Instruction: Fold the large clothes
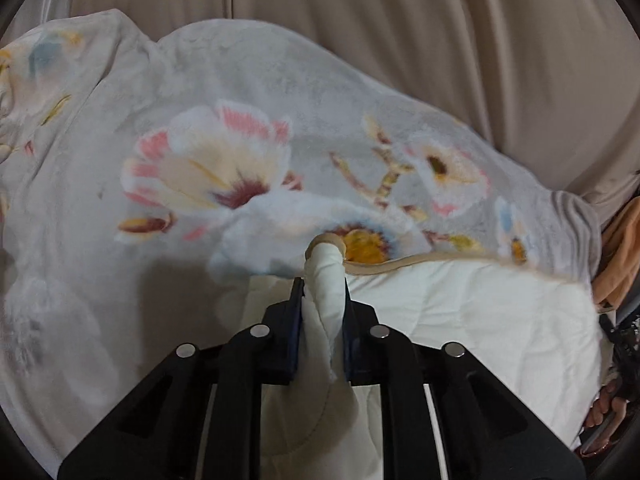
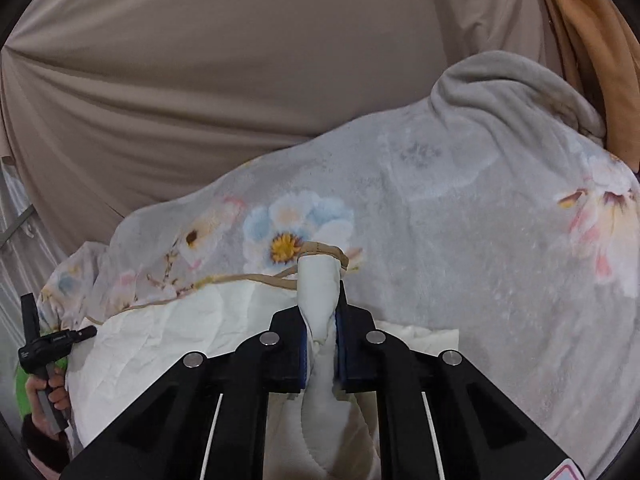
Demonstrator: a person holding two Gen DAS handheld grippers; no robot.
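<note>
A large grey blanket with a flower print [image 1: 248, 120] lies on a beige sheet, its white underside [image 1: 480, 312] folded up toward me. My left gripper [image 1: 323, 284] is shut on a bunched corner of the blanket, white fabric with tan trim [image 1: 326, 242] sticking out past the fingertips. In the right wrist view the same blanket [image 2: 460, 208] fills the frame. My right gripper [image 2: 322, 300] is shut on another bunched corner with tan trim [image 2: 324, 250]. The white underside [image 2: 160, 344] stretches left toward the other hand.
The beige sheet [image 1: 440, 20] covers the surface behind the blanket and shows in the right wrist view [image 2: 200, 80]. An orange cloth [image 2: 588, 40] lies at the right. The person's hand on the left gripper's handle [image 2: 44, 360] is at the lower left.
</note>
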